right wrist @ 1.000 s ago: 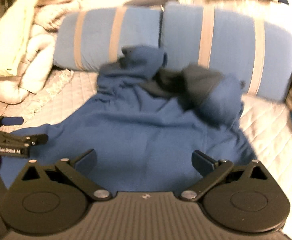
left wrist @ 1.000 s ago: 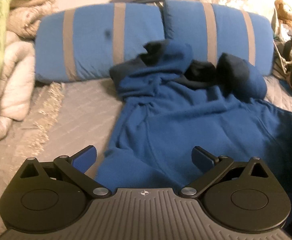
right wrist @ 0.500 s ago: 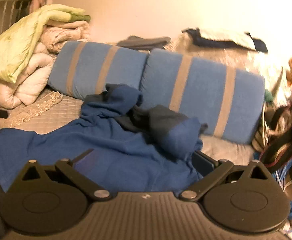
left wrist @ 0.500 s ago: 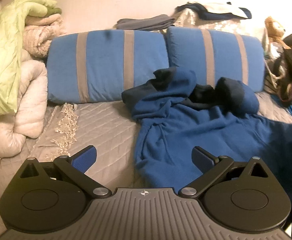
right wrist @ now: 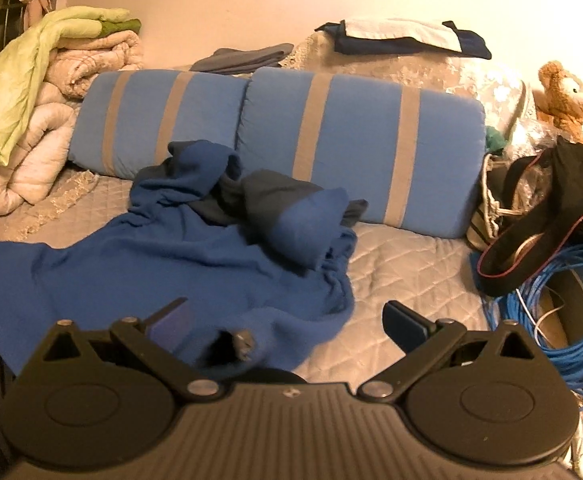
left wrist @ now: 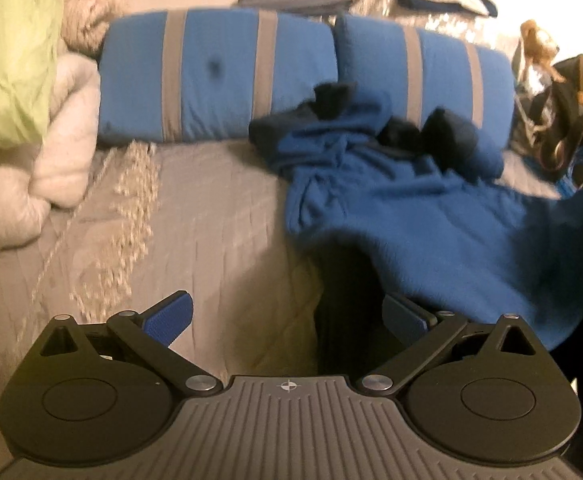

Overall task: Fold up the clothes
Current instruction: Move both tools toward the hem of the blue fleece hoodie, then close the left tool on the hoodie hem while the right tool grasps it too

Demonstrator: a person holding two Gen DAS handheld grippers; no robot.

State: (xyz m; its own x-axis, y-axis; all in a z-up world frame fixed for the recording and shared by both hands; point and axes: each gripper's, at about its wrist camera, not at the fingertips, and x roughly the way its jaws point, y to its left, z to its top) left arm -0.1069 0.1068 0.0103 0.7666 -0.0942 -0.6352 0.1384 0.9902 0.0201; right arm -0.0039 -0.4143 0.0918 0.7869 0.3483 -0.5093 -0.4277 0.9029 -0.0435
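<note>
A blue hooded sweatshirt (left wrist: 431,216) with dark lining lies rumpled on the grey quilted bed (left wrist: 195,224), its hood end against the pillows; it also shows in the right wrist view (right wrist: 195,256). My left gripper (left wrist: 287,318) is open and empty, near the garment's lower left edge, which arches up off the bed with a dark gap under it. My right gripper (right wrist: 287,322) is open and empty over the garment's lower right edge, with cloth lying between the fingers.
Two blue pillows with grey stripes (right wrist: 355,136) lie along the back. Folded quilts (right wrist: 31,112) are piled at the left. A teddy bear (right wrist: 567,96), a dark bag (right wrist: 547,216) and a coil of blue cable (right wrist: 571,312) crowd the right side. Folded clothes (right wrist: 403,38) lie behind the pillows.
Both grippers have pulled back and outward from over the sweatshirt, the left toward the left, the right toward the right. The garment's lower left edge now arches up. Both stayed open.
</note>
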